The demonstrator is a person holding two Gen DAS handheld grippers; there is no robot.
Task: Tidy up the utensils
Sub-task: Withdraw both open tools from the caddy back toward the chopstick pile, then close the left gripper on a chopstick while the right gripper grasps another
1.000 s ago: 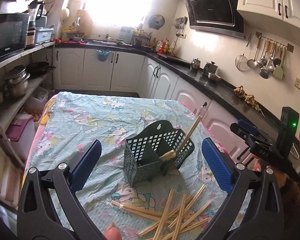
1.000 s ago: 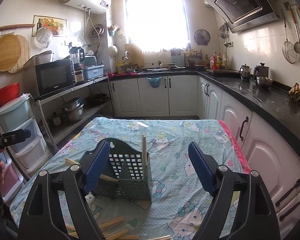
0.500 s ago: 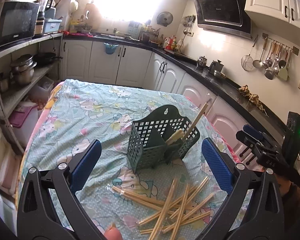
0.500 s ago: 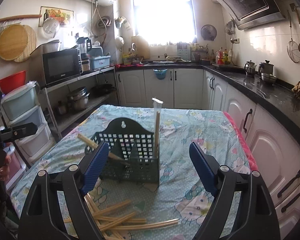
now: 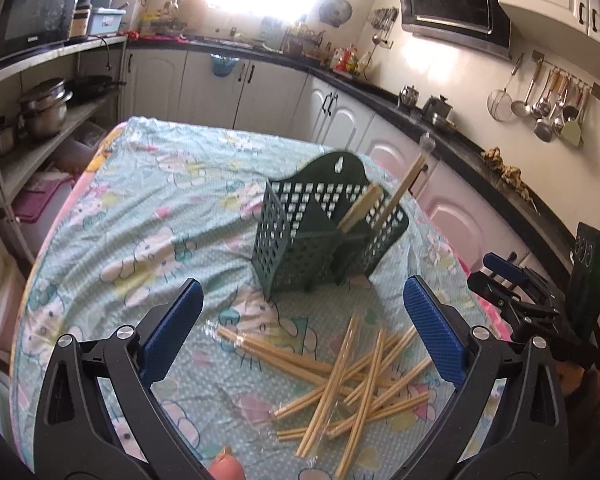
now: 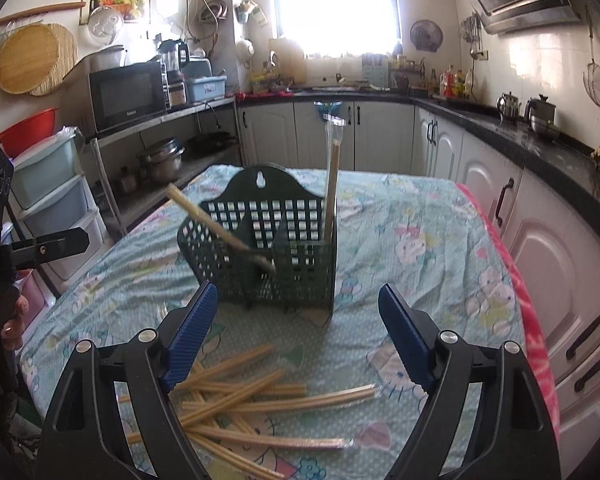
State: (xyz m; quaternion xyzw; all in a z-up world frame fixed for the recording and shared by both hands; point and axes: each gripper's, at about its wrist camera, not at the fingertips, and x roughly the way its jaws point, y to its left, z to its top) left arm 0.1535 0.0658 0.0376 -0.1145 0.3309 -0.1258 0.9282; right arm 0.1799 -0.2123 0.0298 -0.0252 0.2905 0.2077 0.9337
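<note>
1. On the tabletop [image 5: 148, 216] in the left wrist view, the green caddy [image 5: 300, 248] stands at about 12 o'clock from the left gripper [image 5: 300, 336], which is spread wide and holds nothing. Two wrapped chopstick pairs lean in the caddy's right-hand compartment: a short-showing one [image 5: 358, 208] and a taller one [image 5: 404, 184] tipping toward 1 o'clock. The loose pile of chopsticks [image 5: 340, 384] lies between the fingers, toward 5 o'clock. The right gripper [image 5: 512, 292] shows at 3 o'clock.

2. In the right wrist view, the right gripper [image 6: 296, 332] is also wide and empty, with the caddy [image 6: 260, 256] at 12 o'clock. One pair [image 6: 332, 184] stands nearly upright at its right end; another [image 6: 212, 224] slants toward 10 o'clock. The pile [image 6: 240, 404] sprawls at 7 o'clock.

3. Judging by this, only two pairs are stowed and about ten remain; the task looks early.
</note>
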